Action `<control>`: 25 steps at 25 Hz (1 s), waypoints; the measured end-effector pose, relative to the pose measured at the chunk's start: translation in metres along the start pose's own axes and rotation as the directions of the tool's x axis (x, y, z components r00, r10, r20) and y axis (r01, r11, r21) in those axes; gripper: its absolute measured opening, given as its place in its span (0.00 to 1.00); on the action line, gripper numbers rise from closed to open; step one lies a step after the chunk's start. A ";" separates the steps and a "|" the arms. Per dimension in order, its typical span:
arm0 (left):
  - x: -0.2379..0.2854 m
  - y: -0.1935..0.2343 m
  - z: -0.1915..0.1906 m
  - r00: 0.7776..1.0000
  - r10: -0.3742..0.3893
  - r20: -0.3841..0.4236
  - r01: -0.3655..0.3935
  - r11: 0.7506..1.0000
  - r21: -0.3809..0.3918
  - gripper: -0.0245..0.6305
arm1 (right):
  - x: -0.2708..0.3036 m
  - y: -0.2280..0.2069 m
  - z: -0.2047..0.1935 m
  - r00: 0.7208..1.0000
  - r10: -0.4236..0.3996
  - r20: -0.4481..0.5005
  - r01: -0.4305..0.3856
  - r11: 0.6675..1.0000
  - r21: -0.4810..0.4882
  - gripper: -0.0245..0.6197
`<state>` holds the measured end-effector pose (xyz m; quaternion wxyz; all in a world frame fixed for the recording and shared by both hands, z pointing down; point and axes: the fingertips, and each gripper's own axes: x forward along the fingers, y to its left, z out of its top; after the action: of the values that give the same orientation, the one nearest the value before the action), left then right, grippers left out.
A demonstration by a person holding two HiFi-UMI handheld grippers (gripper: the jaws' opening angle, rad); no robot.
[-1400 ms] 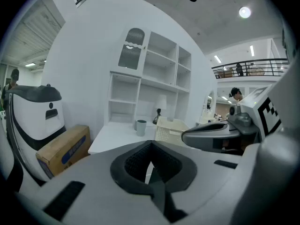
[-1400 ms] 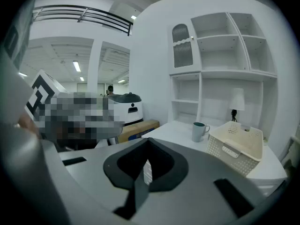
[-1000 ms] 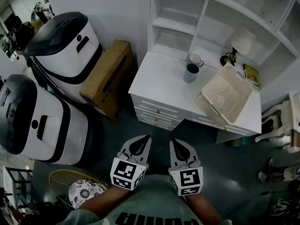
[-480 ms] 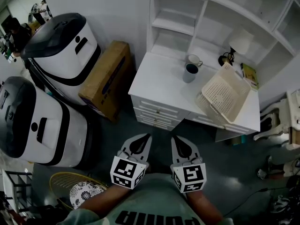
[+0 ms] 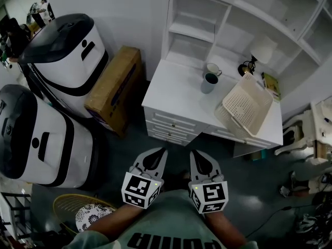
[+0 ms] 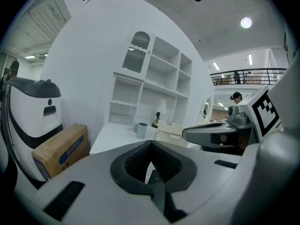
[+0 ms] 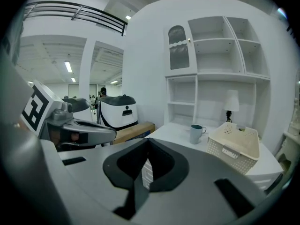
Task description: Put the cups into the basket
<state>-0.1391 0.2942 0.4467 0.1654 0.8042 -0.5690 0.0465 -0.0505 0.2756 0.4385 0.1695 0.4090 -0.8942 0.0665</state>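
A grey-blue cup (image 5: 209,82) and a white cup (image 5: 213,69) stand side by side on the white desk (image 5: 171,87). Right of them a cream basket (image 5: 246,104) lies on the desk, tilted. My left gripper (image 5: 158,154) and right gripper (image 5: 196,157) hang side by side over the floor, well short of the desk, both shut and empty. In the left gripper view its jaws (image 6: 151,144) point at the grey-blue cup (image 6: 141,130) and the basket (image 6: 169,131) far ahead. The right gripper view shows that cup (image 7: 196,133) and the basket (image 7: 234,146) beyond the right gripper (image 7: 148,142).
Two big white-and-black machines (image 5: 67,51) (image 5: 36,134) and a cardboard box (image 5: 115,87) stand left of the desk. A lamp (image 5: 262,51) and a book (image 5: 271,79) sit at the desk's back right. A wire basket with a patterned plate (image 5: 85,211) is by my left arm.
The head view has drifted slightly, so the desk sits a little further left. Both grippers stay where they were, shut.
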 end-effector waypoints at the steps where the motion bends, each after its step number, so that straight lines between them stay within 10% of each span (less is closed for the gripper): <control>1: 0.001 0.000 0.000 1.000 -0.003 0.000 0.003 1.000 -0.002 0.05 | 0.000 -0.001 0.000 1.000 -0.005 0.000 0.005 1.000 0.000 0.06; 25: 0.075 0.026 0.009 0.997 0.021 -0.068 -0.022 1.000 -0.006 0.05 | 0.068 -0.053 -0.003 0.998 0.015 -0.063 -0.013 1.000 0.027 0.06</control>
<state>-0.1383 0.2155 0.4633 0.1867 0.7954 -0.5719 0.0735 -0.0507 0.1932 0.4641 0.1919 0.4026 -0.8902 0.0924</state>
